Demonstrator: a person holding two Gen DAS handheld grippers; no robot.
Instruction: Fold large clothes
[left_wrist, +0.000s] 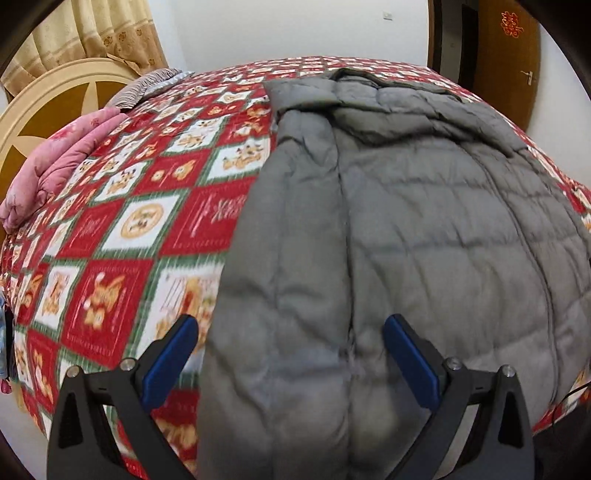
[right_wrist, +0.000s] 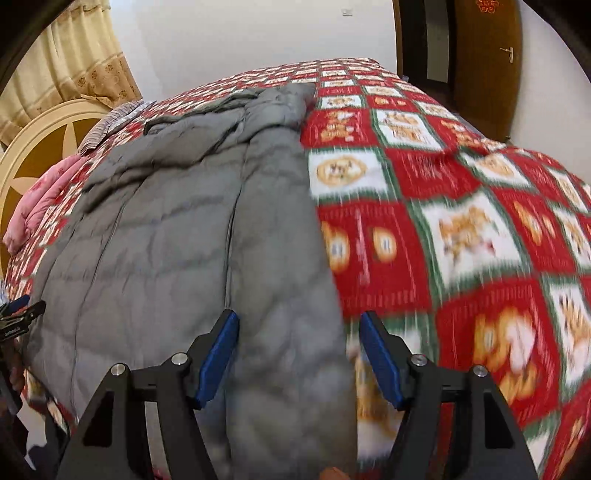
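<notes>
A large grey quilted jacket (left_wrist: 406, 221) lies spread lengthwise on the bed, hem end toward me, collar end far away; it also shows in the right wrist view (right_wrist: 177, 229). My left gripper (left_wrist: 290, 328) is open, its blue pads straddling the jacket's near left edge just above the fabric. My right gripper (right_wrist: 299, 325) is open, its pads straddling the jacket's near right edge. Neither holds anything. The left gripper also shows at the far left of the right wrist view (right_wrist: 20, 310).
The bed has a red, white and green patterned bedspread (left_wrist: 140, 221), also in the right wrist view (right_wrist: 461, 221). A pink quilt (left_wrist: 55, 162) and a striped pillow (left_wrist: 147, 86) lie by the cream headboard (left_wrist: 44, 110). A brown door (right_wrist: 487, 55) stands at the far right.
</notes>
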